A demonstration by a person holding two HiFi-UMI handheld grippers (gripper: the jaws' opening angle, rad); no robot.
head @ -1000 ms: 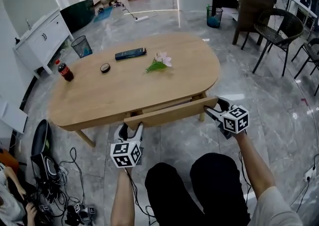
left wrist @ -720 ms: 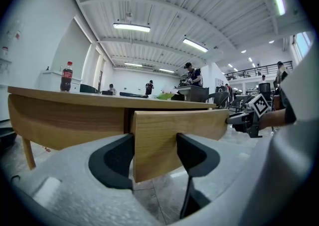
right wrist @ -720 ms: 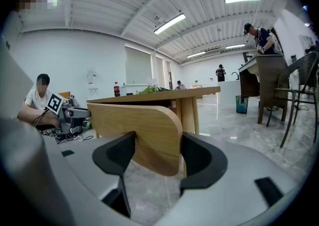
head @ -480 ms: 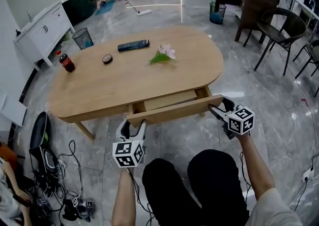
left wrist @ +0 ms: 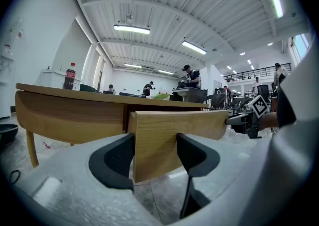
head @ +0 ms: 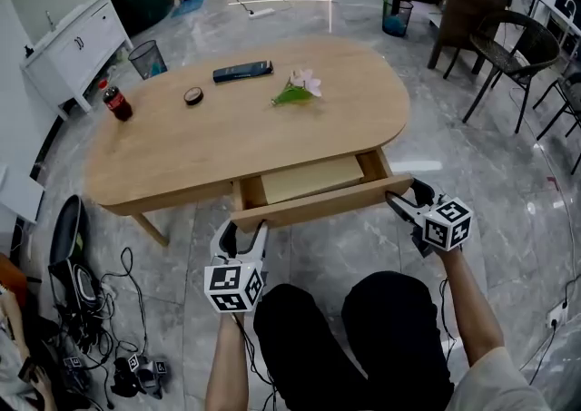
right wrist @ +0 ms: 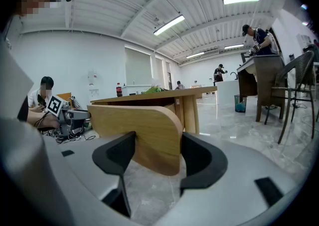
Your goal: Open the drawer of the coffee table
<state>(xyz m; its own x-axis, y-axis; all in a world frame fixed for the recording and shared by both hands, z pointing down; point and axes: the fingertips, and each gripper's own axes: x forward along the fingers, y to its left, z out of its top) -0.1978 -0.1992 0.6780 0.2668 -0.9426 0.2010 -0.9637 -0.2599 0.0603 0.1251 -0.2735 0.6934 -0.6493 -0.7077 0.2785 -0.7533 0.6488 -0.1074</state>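
Observation:
The oval wooden coffee table [head: 182, 155] has its drawer pulled partly out, and the pale drawer floor [head: 309, 178] is bare. My left gripper [head: 241, 229] is shut on the left end of the drawer front [head: 318, 203]. My right gripper [head: 404, 196] is shut on its rounded right end. In the left gripper view the drawer front [left wrist: 174, 135] sits clamped between the dark pads of the left gripper [left wrist: 154, 152]. The right gripper view shows the same board [right wrist: 144, 130] pinched by the right gripper [right wrist: 157, 152].
On the tabletop lie a cola bottle [head: 116, 102], a small round tin [head: 192, 95], a dark remote [head: 242, 71] and a pink flower [head: 298, 88]. Cables and gear [head: 91, 327] litter the floor at left. Wicker chairs [head: 504, 55] stand at right. The person's knees [head: 354, 337] are just below the drawer.
The drawer has slid further out toward the person, showing more of its inside. Both grippers have drawn back with the drawer front, still clamped on it.

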